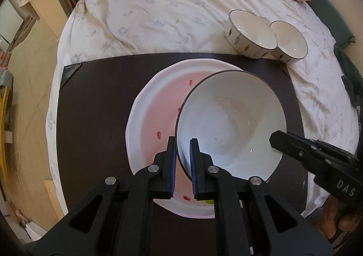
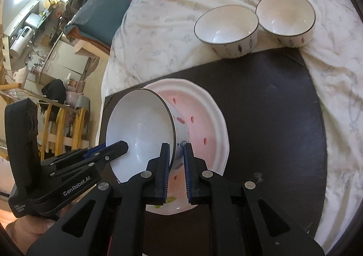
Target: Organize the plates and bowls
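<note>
Grip status first: I read the left gripper as pinching the near rim of the large white bowl, one pad inside the wall and one outside, and the right gripper as pinching the same rim on the opposite side in the same manner. Both views show the large white bowl tilted and carried between the two grippers, directly over the pink plate; whether its base already touches the plate I cannot tell, since the bowl hides the contact. The pink plate, with small red marks on its face, lies flat on a dark mat spread across the bed. Beyond the far edge of the mat, two smaller patterned bowls stand upright on the bedsheet, touching each other side by side and not stacked. My assessment of progress: the plate is in its place on the mat, the large bowl is partway through placement onto it, and release is not yet done. Remaining work, as I judge it, is to seat and release this bowl, then collect the two small bowls.
</note>
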The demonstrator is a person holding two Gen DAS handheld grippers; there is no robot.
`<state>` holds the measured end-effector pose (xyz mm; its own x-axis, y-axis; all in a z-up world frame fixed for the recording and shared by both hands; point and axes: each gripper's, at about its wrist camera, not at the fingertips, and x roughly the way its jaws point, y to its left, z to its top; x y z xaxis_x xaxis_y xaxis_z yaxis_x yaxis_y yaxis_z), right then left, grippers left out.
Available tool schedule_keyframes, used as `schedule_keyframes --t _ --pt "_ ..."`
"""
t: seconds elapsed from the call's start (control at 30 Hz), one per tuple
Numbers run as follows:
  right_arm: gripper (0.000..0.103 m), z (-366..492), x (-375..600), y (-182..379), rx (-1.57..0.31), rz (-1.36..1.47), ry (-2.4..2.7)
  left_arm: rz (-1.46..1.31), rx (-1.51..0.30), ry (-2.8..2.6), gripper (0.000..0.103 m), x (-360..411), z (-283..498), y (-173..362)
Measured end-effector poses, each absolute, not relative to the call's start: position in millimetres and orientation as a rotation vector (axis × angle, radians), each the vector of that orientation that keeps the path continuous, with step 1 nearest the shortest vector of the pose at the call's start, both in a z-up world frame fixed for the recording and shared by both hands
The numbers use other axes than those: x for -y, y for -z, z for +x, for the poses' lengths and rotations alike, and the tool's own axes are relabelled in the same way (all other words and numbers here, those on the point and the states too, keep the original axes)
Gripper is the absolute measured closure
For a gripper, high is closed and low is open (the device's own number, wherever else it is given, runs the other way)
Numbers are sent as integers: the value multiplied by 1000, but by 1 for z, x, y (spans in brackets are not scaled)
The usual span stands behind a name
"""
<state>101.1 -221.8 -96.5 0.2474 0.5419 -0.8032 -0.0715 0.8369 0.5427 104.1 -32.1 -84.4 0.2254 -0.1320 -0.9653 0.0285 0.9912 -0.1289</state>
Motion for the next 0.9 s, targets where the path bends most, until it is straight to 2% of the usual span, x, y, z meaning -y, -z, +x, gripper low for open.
schedule_keyframes --t 0.23,0.9 --pt "89 101 214 112 -1318 464 -444 -99 -1355 94 95 26 109 89" --pt "86 111 217 113 -1316 462 -448 -58 -1350 60 94 33 117 90"
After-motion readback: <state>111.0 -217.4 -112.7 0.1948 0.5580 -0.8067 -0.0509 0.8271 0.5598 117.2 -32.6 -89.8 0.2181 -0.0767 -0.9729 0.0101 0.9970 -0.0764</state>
